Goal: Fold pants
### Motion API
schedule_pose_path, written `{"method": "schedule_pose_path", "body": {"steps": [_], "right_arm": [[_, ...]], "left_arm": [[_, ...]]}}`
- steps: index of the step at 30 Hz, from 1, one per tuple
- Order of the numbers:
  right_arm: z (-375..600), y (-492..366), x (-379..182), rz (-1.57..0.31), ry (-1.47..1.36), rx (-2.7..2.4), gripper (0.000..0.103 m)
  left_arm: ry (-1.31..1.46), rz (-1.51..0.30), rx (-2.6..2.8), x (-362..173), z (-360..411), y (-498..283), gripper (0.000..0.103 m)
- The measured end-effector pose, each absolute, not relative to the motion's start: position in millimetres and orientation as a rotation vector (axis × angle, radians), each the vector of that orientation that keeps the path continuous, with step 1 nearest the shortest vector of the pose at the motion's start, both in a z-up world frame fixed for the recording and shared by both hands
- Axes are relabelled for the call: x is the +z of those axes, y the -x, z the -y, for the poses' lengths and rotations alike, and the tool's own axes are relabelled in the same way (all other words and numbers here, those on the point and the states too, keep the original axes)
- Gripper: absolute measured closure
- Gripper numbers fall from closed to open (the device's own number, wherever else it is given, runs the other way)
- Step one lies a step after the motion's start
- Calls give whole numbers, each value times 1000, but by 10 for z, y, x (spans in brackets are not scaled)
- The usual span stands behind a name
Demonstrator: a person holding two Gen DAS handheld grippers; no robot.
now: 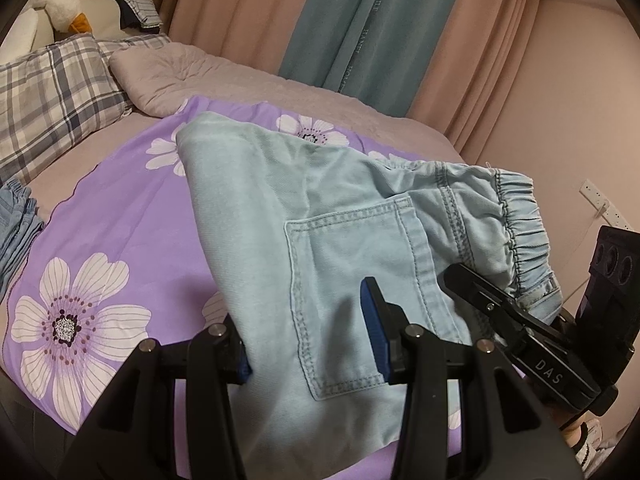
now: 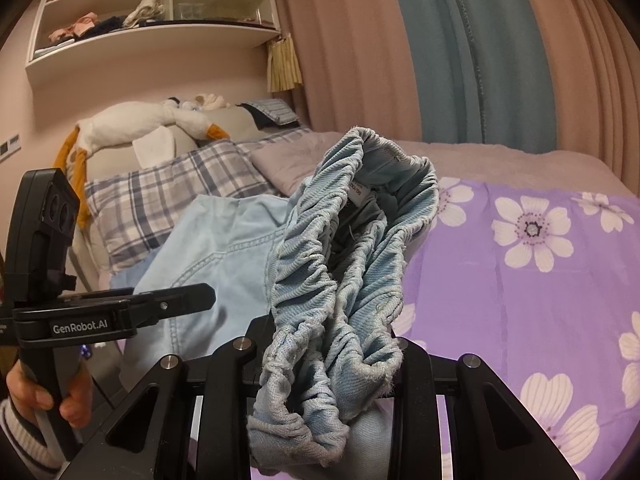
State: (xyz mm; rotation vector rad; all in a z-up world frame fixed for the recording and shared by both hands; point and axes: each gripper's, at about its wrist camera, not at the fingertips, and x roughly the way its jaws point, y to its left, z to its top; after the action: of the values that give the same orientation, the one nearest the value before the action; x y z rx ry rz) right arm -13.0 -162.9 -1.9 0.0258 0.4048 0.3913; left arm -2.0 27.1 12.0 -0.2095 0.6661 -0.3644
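Note:
Light-blue denim pants (image 1: 328,208) hang lifted over a purple flowered sheet (image 1: 120,216) on the bed, back pocket facing me. My left gripper (image 1: 308,320) is shut on the pants: cloth near the pocket fills the space between its blue pads. In the right wrist view the bunched elastic waistband (image 2: 352,264) fills my right gripper (image 2: 332,336), which is shut on it, fingertips mostly hidden by cloth. The right gripper (image 1: 492,304) grips the waistband's end at the right of the left wrist view. The left gripper (image 2: 192,300) sits just left of it, a hand (image 2: 36,396) on its handle.
A plaid pillow (image 1: 52,92) and a lilac pillow (image 1: 168,76) lie at the head of the bed, a plush goose (image 2: 132,128) behind them. Folded denim (image 1: 16,224) sits at the left bed edge. Curtains (image 1: 360,28) hang behind; a wall shelf (image 2: 152,8) holds clothes.

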Motion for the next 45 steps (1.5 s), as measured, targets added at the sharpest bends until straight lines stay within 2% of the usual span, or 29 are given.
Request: {"method": "schedule_pose_path", "body": {"steps": [25,45], "right_arm": [[1621,97,175,-338,30,349,71],[1497,155,89,-384,18,349,71]], "left_arm": [[150,-615,-382,323,-120,-119,59],[190,-669,-364,147,-137,-54,59]]}}
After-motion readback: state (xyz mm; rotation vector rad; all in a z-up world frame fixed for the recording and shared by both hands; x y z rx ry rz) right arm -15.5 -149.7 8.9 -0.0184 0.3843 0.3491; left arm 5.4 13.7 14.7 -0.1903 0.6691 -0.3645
